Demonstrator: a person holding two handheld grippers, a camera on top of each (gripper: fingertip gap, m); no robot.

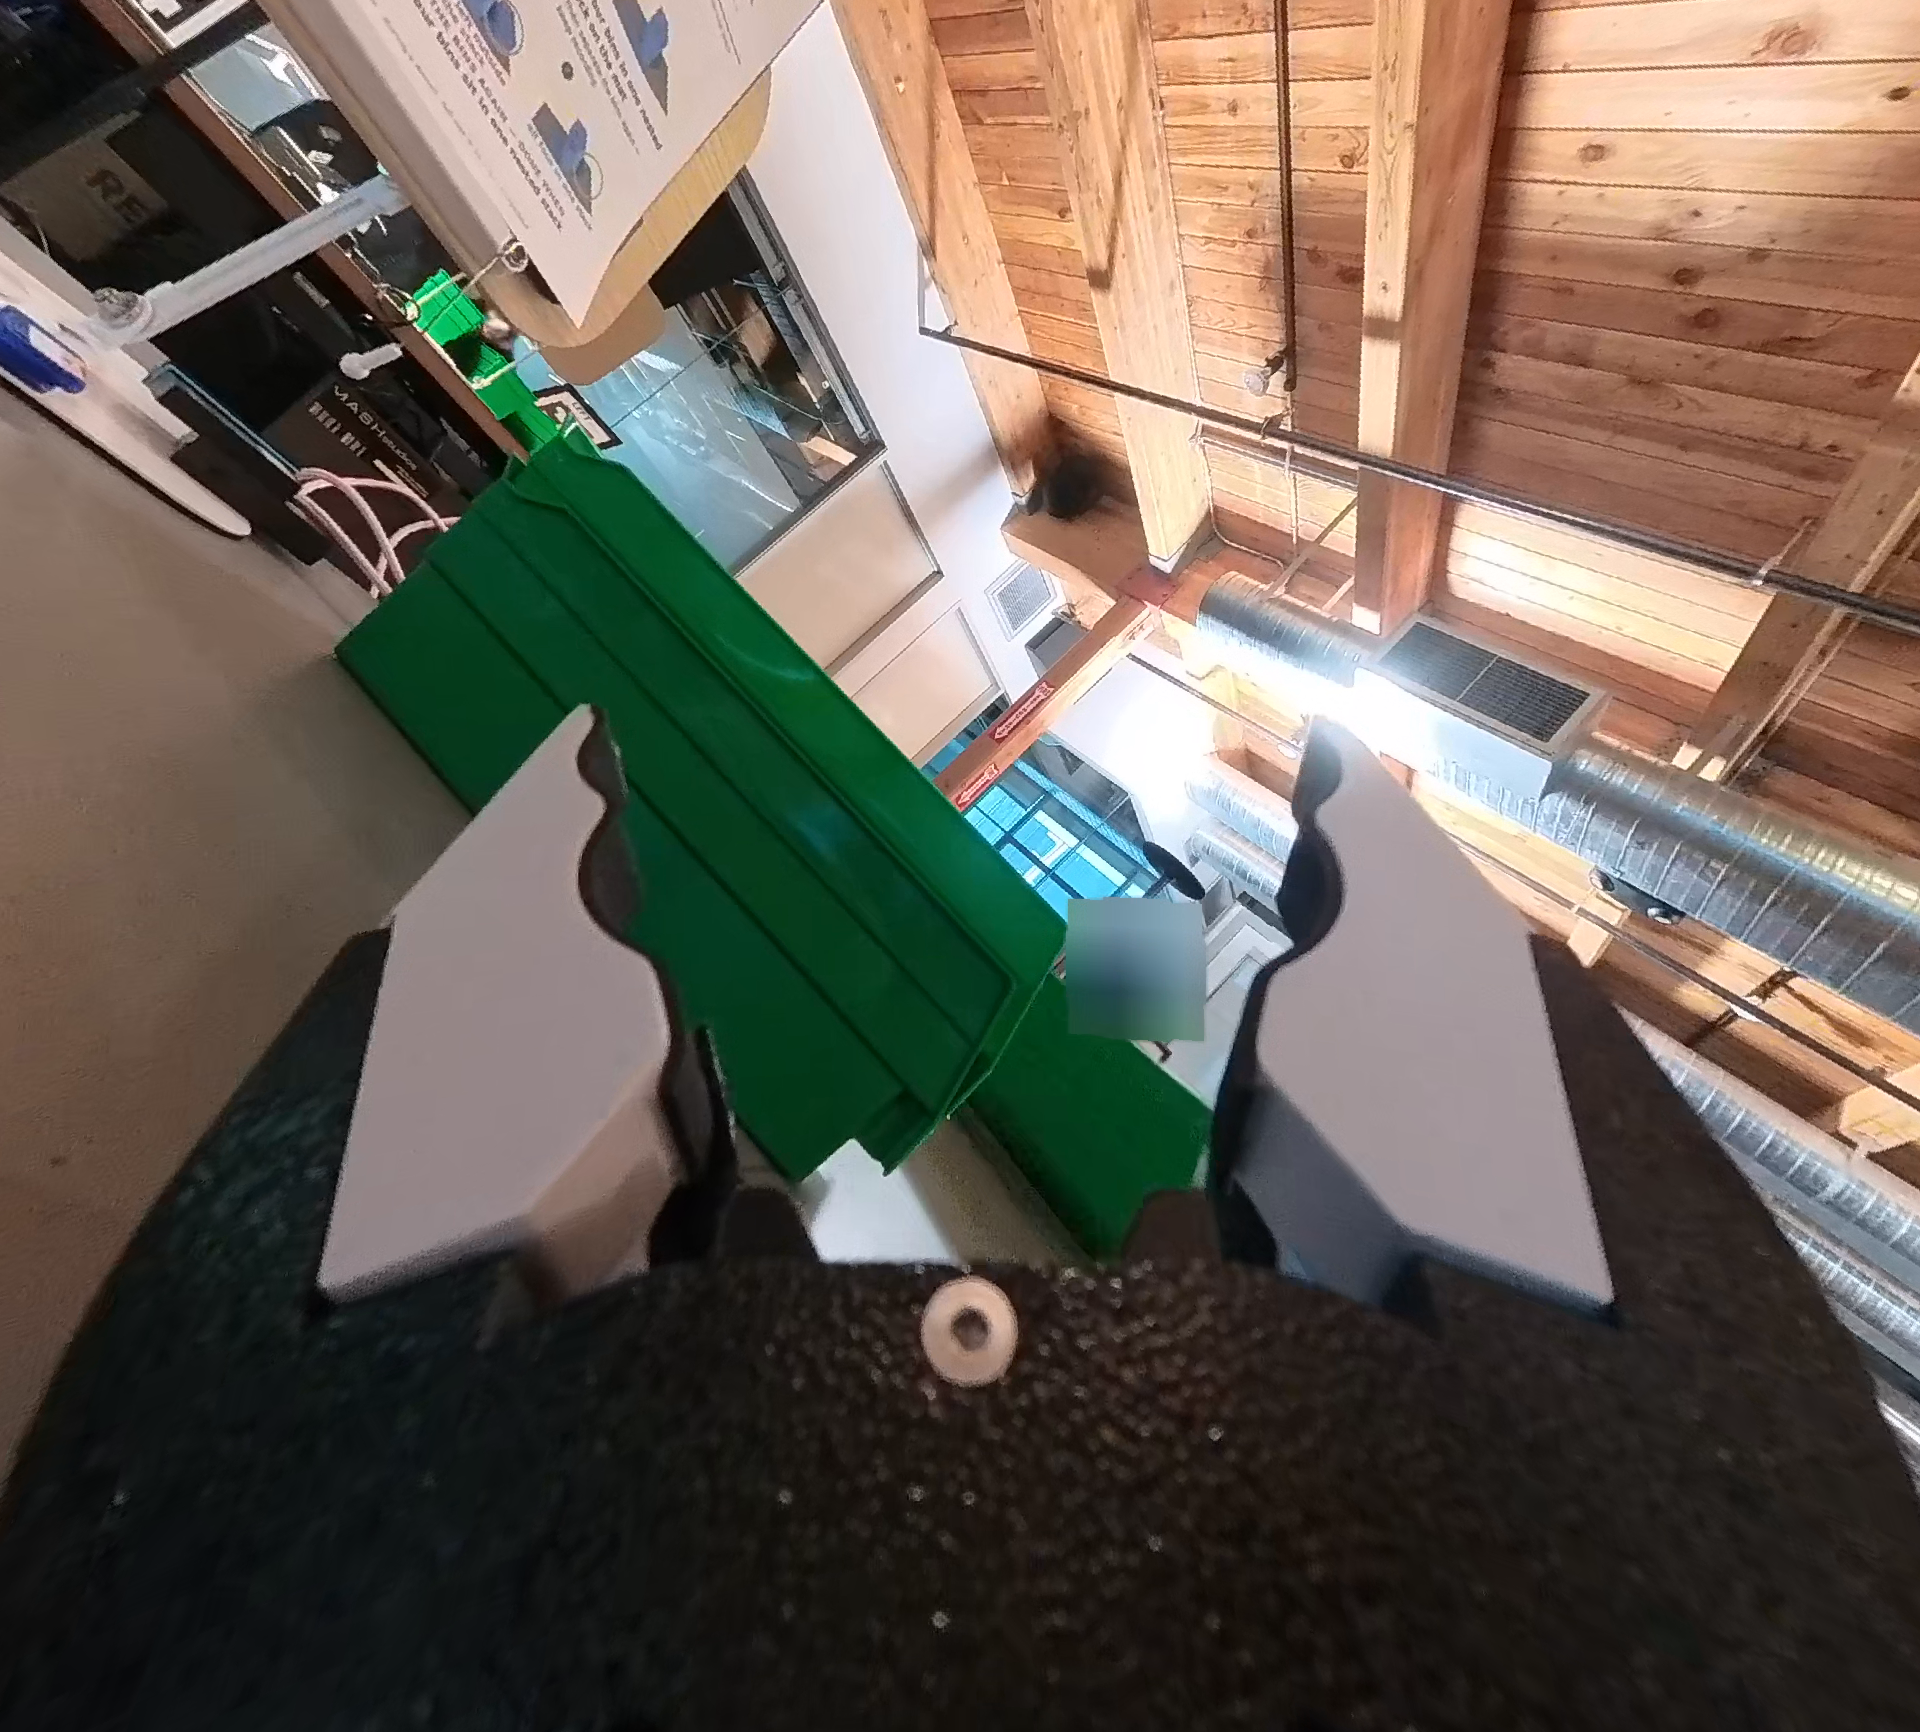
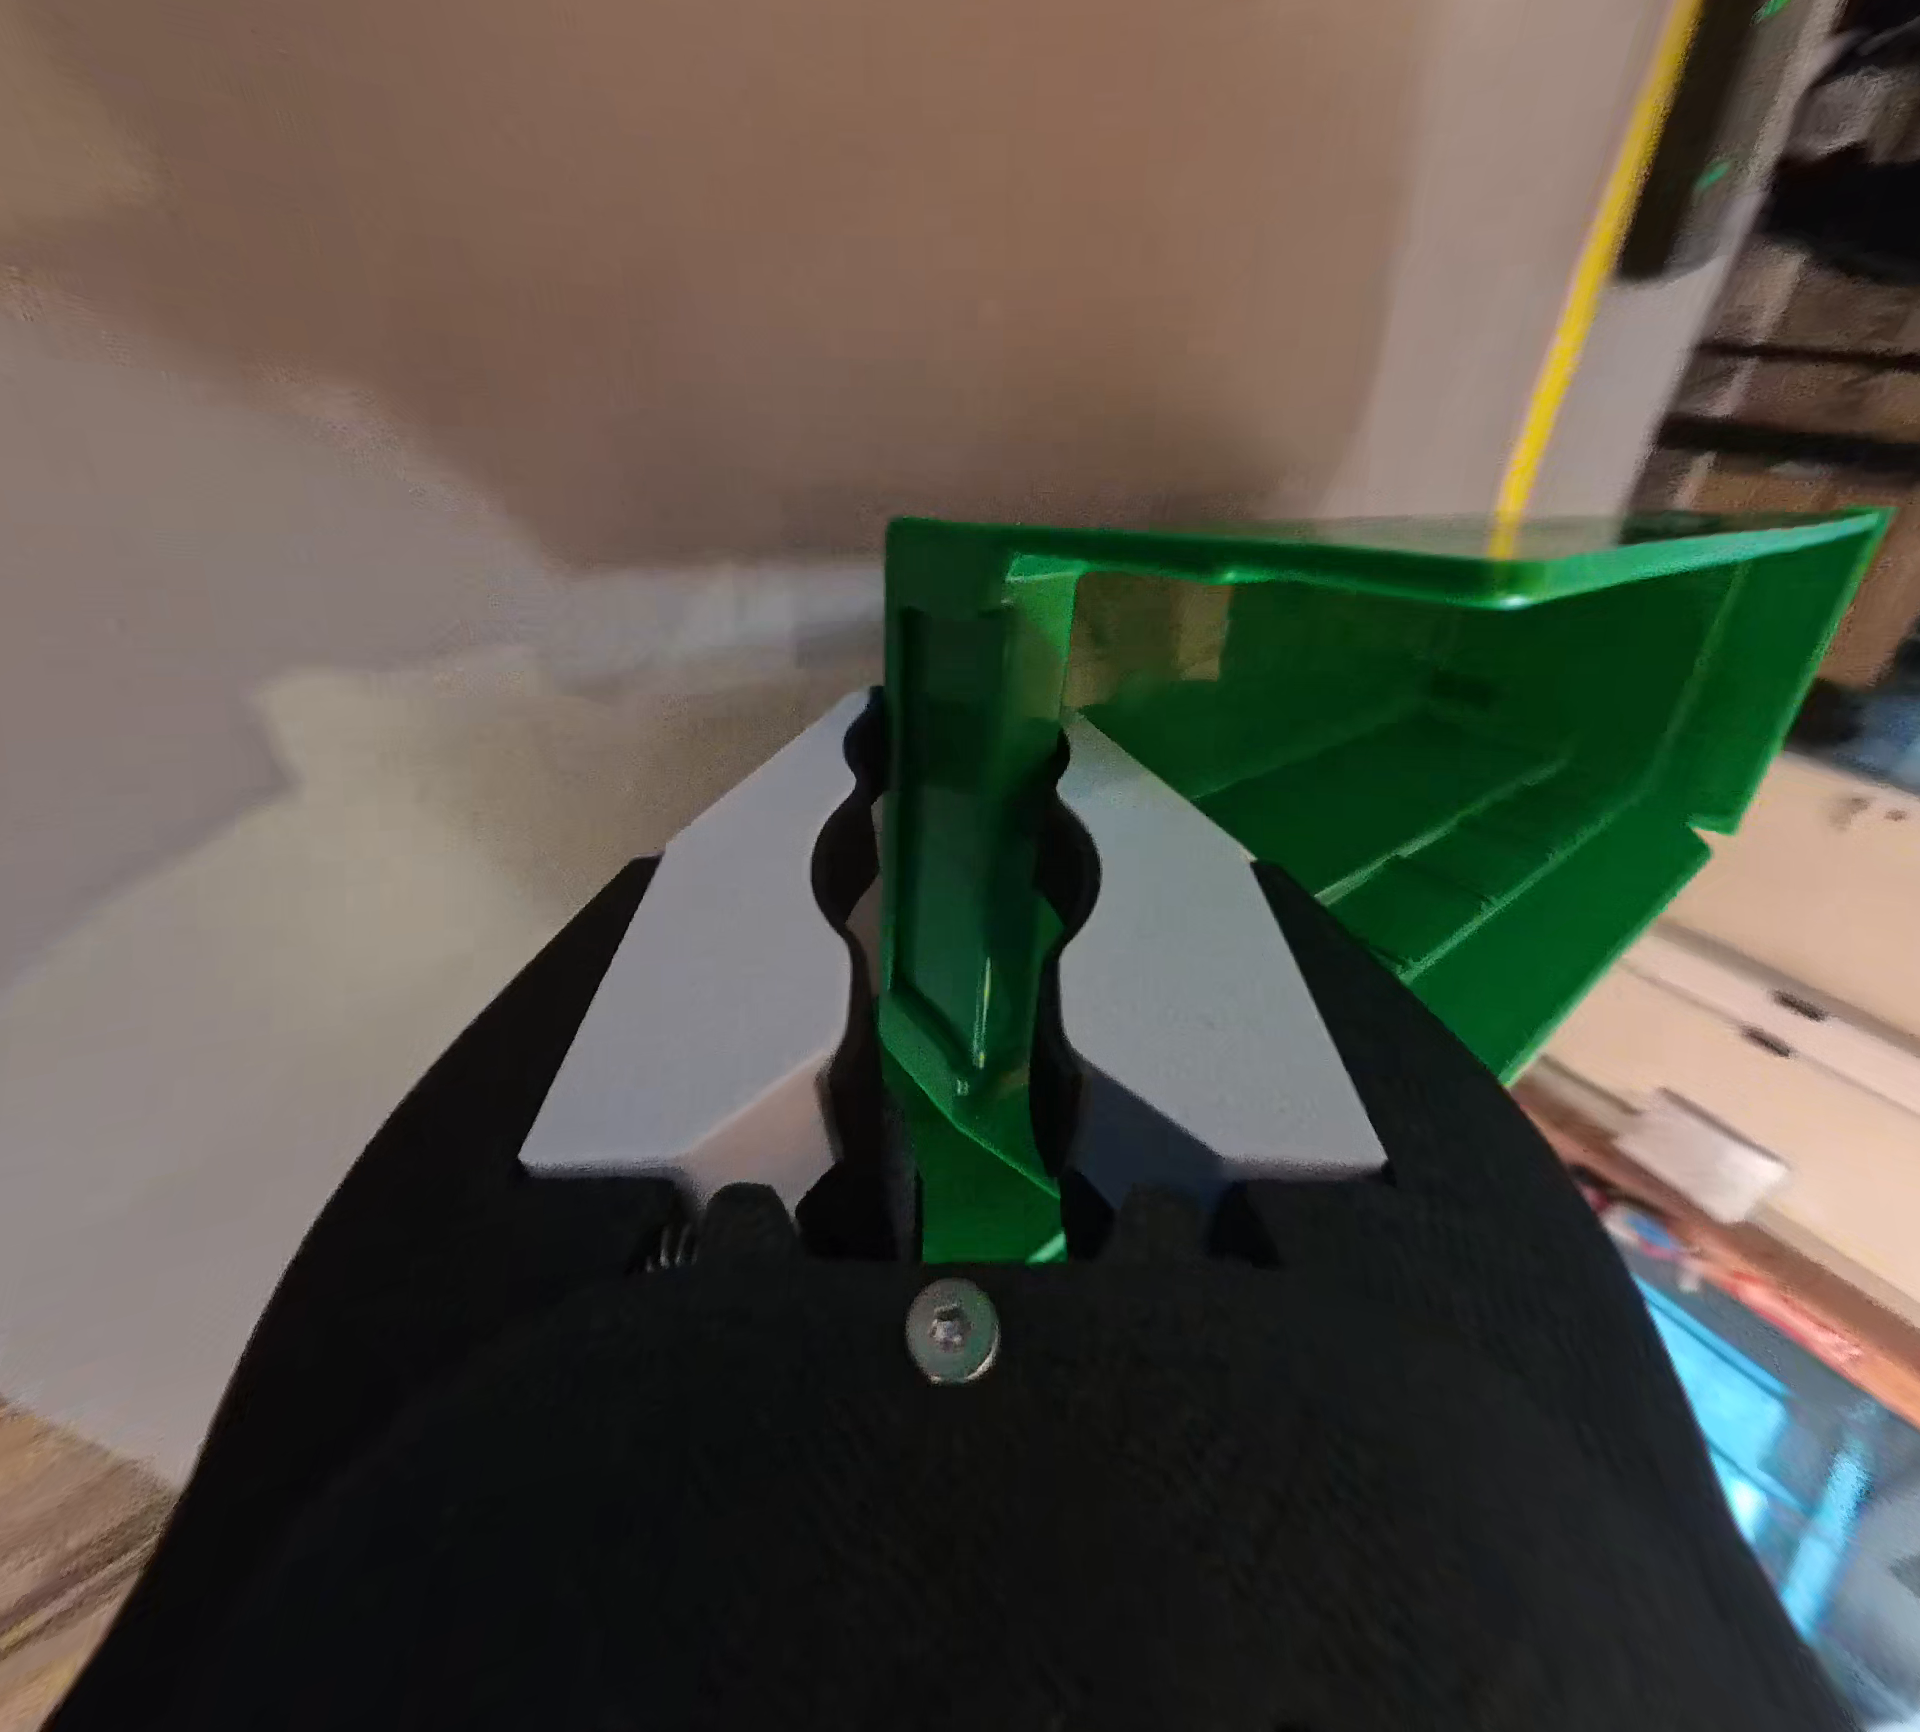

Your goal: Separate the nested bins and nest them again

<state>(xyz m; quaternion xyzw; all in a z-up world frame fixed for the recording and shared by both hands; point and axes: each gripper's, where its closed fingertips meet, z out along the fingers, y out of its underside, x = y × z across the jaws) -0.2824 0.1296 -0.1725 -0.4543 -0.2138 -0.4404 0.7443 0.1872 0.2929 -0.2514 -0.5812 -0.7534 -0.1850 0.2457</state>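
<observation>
left tool point(image 1: 956, 809) apart (beside green bins point(image 1: 727, 809)) | right tool point(image 2: 961, 747) clamped on green bin point(image 2: 1455, 799)

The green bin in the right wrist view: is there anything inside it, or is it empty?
Empty, as far as shows. The green bin, clamped by its wall in the right gripper, shows only bare ribbed plastic inside.

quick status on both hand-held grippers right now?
Left hand-held gripper: open, jaws wide around the green bin stack, not clamping.
Right hand-held gripper: shut on a green bin wall.
</observation>
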